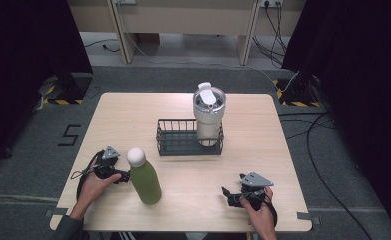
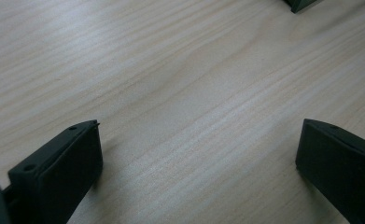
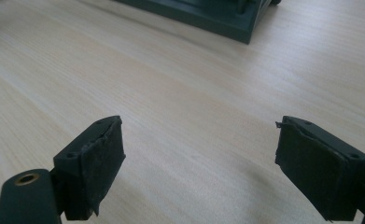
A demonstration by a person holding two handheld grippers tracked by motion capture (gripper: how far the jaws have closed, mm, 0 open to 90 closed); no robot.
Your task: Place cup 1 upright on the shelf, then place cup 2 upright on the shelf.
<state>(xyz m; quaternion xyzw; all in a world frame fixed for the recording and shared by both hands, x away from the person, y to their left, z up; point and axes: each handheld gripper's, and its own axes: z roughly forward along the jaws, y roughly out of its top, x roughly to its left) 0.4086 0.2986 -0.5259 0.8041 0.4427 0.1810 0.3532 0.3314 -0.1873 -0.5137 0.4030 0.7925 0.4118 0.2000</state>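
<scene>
A green bottle (image 1: 146,183) with a white round cap stands upright at the front left of the wooden table (image 1: 128,115). My left gripper (image 1: 119,169) rests just left of it, held by a hand, jaws apart. Its own view has the left gripper (image 2: 199,126) open over bare wood. A dark wire basket (image 1: 175,149) sits mid-table with a white lidded tumbler (image 1: 209,116) standing in its right end. My right gripper (image 1: 231,184) lies at the front right, pointing left. Seen along its own jaws, the right gripper (image 3: 199,123) is open with nothing between the pads.
The basket's corner (image 3: 208,14) lies ahead of the right jaws, and a basket corner (image 2: 301,3) shows at the top of the left gripper view. Bare wood lies between the bottle and my right gripper. Cables run on the floor to the right of the table.
</scene>
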